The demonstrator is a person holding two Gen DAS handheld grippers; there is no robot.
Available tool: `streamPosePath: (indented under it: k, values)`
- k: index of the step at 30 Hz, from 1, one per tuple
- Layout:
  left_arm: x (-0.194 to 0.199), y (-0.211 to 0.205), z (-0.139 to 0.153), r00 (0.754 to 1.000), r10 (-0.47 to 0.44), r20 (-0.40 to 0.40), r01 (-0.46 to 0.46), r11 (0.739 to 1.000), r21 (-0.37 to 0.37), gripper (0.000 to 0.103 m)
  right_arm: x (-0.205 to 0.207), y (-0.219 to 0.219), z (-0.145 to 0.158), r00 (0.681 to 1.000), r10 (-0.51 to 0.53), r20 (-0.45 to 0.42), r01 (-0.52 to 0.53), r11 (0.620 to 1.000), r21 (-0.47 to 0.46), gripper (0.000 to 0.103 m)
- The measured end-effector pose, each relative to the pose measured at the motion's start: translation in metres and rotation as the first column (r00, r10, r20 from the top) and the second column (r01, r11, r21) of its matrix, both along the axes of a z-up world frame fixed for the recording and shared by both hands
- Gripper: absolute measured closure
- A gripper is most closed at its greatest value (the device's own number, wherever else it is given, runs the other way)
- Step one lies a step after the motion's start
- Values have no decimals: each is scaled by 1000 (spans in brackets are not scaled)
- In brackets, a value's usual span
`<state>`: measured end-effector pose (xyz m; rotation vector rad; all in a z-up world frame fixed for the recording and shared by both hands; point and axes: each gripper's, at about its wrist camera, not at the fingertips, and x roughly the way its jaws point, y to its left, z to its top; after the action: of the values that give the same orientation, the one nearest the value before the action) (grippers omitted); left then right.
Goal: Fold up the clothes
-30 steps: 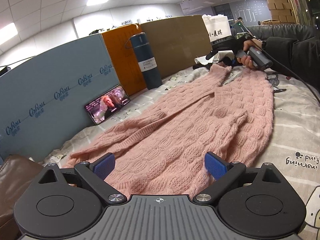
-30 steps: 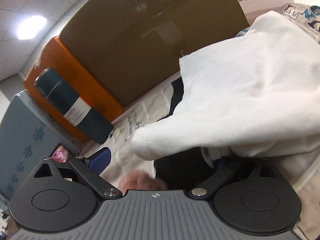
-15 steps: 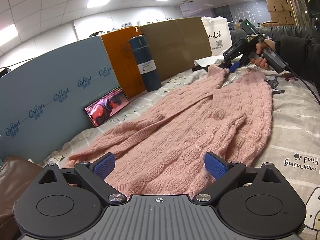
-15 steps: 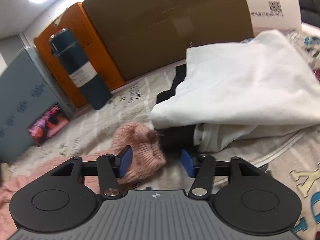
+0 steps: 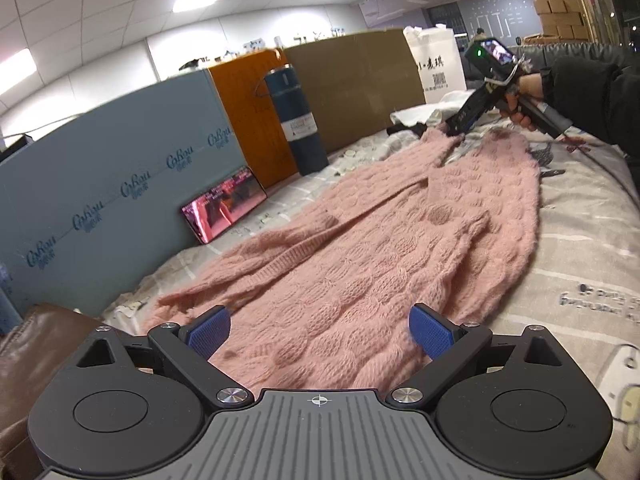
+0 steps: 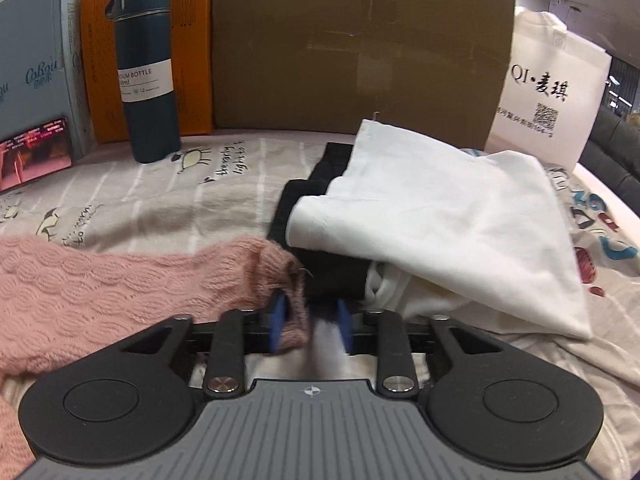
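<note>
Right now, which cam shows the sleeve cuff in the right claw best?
Right wrist view: the cuff sits close up between the right claw's blue pads. Left wrist view shows it only far off, tiny, at the sweater's far end.

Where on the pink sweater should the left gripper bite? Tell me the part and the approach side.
Take the hem edge of the pink sweater lying just ahead of the left gripper. Come in low from the near side, along the bedsheet, so one finger slides under. The knit lies flat there, and the right gripper is already at the far cuff.
</note>
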<state>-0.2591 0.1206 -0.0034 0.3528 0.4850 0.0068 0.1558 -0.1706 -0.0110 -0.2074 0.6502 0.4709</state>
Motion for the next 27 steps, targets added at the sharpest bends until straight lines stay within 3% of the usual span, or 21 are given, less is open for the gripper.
streamPosePath:
  k: [2,4,7,9,12,16,18,22,25,26,27]
  values:
    - [-11,0,3,1000,-15,-18,15,1000,8,5,-12,-9,4,1000,-5,15,5,1000,9,43]
    - [-19,-2,2,997,-28,-67,30,999,34,5,-36,-20,12,998,3,69,-3,1000,8,24]
    - [-25,-5,-5,987,-39,-155,52,995,81,5,-80,-35,23,981,118,151,-120,993,4,13]
    - [-25,-5,-11,980,-40,-193,61,993,105,5,-112,-42,26,943,271,195,-270,962,-30,3]
    - [-22,0,-14,981,-32,-191,53,993,104,5,-145,-41,23,884,436,170,-421,900,-116,1]
    - [-10,-1,-17,985,-48,-167,72,988,137,5,-188,-37,18,775,622,117,-589,776,-223,1]
    - [-4,-3,-18,986,-66,-154,90,984,154,5,-196,-26,9,750,655,94,-613,741,-274,1]
    - [3,-7,-25,990,-106,-98,122,977,175,5,-193,-19,5,746,658,97,-624,743,-242,1]
    - [6,-1,-24,988,-125,-86,137,979,150,5,-188,-16,4,751,652,105,-625,753,-205,1]
    - [7,3,-24,988,-128,-86,139,982,128,6,-187,-16,3,752,650,108,-625,756,-193,3]
    - [7,7,-23,988,-131,-86,140,984,106,15,-185,-15,3,754,648,110,-626,759,-180,4]
